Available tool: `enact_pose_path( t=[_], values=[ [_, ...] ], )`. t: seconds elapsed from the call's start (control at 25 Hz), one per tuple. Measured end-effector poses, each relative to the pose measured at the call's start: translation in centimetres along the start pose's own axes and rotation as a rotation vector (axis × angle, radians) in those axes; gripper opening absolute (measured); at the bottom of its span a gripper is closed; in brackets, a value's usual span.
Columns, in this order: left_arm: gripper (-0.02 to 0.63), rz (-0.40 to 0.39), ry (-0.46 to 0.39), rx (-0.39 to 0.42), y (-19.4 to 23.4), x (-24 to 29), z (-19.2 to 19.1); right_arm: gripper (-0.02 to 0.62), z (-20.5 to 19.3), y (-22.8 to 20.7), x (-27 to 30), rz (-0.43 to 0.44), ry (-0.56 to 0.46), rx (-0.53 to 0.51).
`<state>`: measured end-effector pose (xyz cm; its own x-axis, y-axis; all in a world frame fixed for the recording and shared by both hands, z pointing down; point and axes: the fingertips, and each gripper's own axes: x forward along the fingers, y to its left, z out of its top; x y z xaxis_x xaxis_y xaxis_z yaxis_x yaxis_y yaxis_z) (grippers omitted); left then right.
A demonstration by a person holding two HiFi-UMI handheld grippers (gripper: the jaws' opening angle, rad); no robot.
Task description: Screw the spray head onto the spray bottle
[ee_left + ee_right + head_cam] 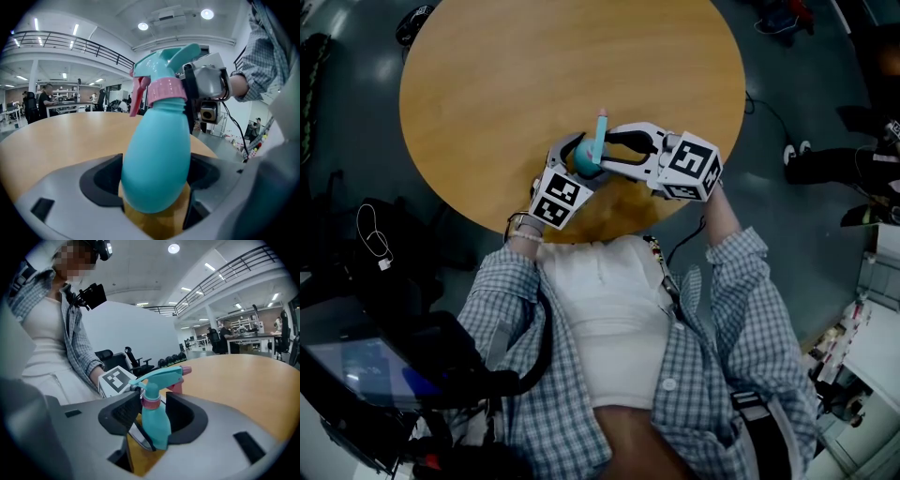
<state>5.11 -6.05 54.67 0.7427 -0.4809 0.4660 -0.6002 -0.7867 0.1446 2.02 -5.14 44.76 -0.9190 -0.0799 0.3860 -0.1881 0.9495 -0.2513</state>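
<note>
We see the teal spray bottle [157, 159] standing between the jaws of the left gripper [575, 161], over the near edge of the round wooden table [506, 84], close in front of the person. In the left gripper view its rounded body fills the gap between the jaws, and both dark pads lie against its sides, so this gripper is clamped on the bottle. We cannot tell whether the base of the bottle touches the tabletop.

The spray head [164, 58], also teal, sits on the neck of the bottle, with a pink collar [151, 401] below it and a pink trigger [137, 96] hanging under its nozzle. The nozzle points away from the person, across the table.

The only print we can make out is the black-and-white square patterns on the left marker cube [555, 200] and the right marker cube [694, 167].

The right gripper [609, 155] comes in from the person's right and reaches the top of the bottle. In the right gripper view its jaws stand moderately apart, one on each side of the pink collar. The pad on the left of that view lies right at the collar, while a thin gap shows between the collar and the other pad, so we read this gripper as closely flanking the collar, not clamped on it
</note>
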Motion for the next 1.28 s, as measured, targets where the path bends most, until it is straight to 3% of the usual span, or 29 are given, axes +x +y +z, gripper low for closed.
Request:
enact_pose_path(
  t=[0.2,0.32,0.56,0.72,1.04,1.16,1.28],
  values=[
    [0.403,0.0,-0.001,-0.004,-0.2,-0.2,0.0,0.124,-0.2,0.4,0.4,0.086,0.002,0.071],
    [0.403,0.0,-0.002,-0.003,-0.3,-0.1,0.0,0.121,-0.1,0.6,0.4,0.057,0.01,0.038],
    [0.405,0.001,-0.006,-0.003,-0.4,-0.1,0.0,0.121,-0.2,1.3,0.2,-0.179,-0.018,-0.142],
    [0.403,0.006,-0.008,-0.007,-0.3,-0.1,0.0,0.121,-0.3,1.5,0.2,-0.385,-0.042,-0.202],
    [0.403,0.014,-0.005,-0.016,-0.2,-0.3,-0.2,0.121,-0.4,1.3,0.2,-0.661,-0.163,-0.034],
    [0.403,0.015,-0.016,-0.022,-0.1,-0.3,-0.2,0.12,-0.4,1.2,0.3,-0.8,-0.09,-0.071],
    [0.404,0.012,-0.03,-0.033,0.0,-0.4,-0.1,0.12,-0.3,1.1,0.6,-0.845,-0.044,-0.079]
  ],
)
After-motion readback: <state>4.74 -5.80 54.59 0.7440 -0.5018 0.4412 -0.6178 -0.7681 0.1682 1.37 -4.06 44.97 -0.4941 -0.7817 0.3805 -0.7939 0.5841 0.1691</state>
